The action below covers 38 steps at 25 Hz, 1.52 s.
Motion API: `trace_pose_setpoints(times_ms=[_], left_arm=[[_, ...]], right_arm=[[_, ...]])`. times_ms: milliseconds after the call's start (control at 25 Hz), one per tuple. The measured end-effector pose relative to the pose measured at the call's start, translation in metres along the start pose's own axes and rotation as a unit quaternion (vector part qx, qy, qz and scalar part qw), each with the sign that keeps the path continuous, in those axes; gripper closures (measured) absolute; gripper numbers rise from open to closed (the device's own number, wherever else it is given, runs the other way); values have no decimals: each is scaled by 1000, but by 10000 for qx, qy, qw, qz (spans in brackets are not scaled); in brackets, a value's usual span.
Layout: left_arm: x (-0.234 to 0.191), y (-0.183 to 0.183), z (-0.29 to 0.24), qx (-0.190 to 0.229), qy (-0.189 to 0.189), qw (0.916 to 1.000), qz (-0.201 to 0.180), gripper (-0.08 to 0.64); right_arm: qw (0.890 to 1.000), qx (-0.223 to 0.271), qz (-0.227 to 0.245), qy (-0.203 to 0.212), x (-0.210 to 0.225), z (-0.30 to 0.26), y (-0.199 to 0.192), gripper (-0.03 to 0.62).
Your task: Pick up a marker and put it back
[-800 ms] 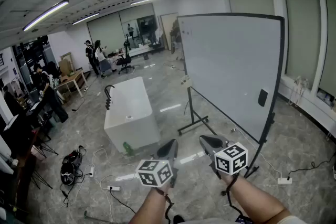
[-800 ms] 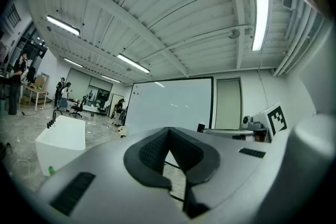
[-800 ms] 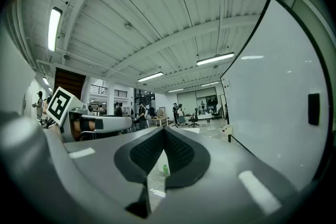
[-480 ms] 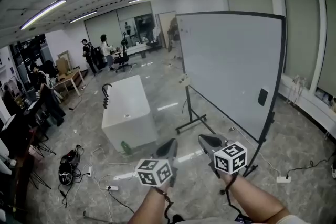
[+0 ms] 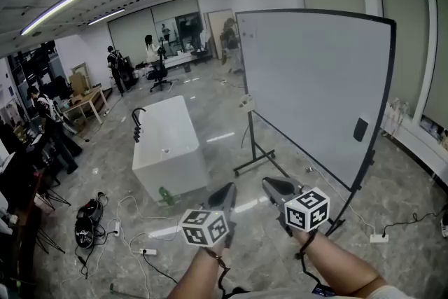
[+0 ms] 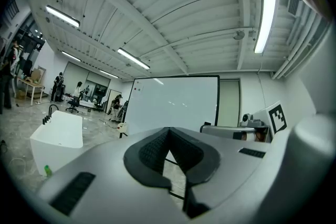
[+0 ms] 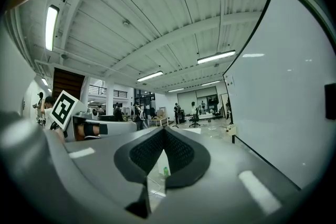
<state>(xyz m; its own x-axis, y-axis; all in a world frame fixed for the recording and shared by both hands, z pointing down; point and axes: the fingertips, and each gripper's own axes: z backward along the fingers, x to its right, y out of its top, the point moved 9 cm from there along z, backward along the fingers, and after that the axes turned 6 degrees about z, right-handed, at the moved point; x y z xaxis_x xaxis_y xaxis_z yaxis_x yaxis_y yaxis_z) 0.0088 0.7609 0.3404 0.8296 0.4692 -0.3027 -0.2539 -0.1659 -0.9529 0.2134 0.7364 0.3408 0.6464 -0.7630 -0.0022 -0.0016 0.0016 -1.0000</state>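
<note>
Both shut, left tongs [image 5: 227, 192], right tongs [image 5: 270, 186], whiteboard [image 5: 315, 80] nearer

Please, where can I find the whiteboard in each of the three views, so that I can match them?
Head view: whiteboard fills the right half, on its stand.
Left gripper view: whiteboard at centre, facing the camera.
Right gripper view: whiteboard along the right edge, seen obliquely.
Shared landmark: white block, left of the board everywhere.

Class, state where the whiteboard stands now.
In the head view the whiteboard stands right of centre, beyond the right gripper, the white counter to its left.
</note>
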Motion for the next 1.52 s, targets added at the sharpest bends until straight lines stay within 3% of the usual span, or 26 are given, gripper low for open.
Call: trace_pose_setpoints(times_ms=[600,840,1120,1520], left_arm=[[-181,39,-21,-377,-47,9991,-177,555],[-237,51,-62,-350,106,9992,-142,555],[-291,57,-169,-382,173,9991,-97,555],[-355,84,-387,-259,205,9995,9,555]], right_arm=[[9983,-142,-555,-64,7,-193,-44,591],[9982,-234,-549,-67,43,-248,-48,591],[9987,-172,-481,-71,139,-324,-53,591],[9986,-299,-397,153,340,-439,-50,591]])
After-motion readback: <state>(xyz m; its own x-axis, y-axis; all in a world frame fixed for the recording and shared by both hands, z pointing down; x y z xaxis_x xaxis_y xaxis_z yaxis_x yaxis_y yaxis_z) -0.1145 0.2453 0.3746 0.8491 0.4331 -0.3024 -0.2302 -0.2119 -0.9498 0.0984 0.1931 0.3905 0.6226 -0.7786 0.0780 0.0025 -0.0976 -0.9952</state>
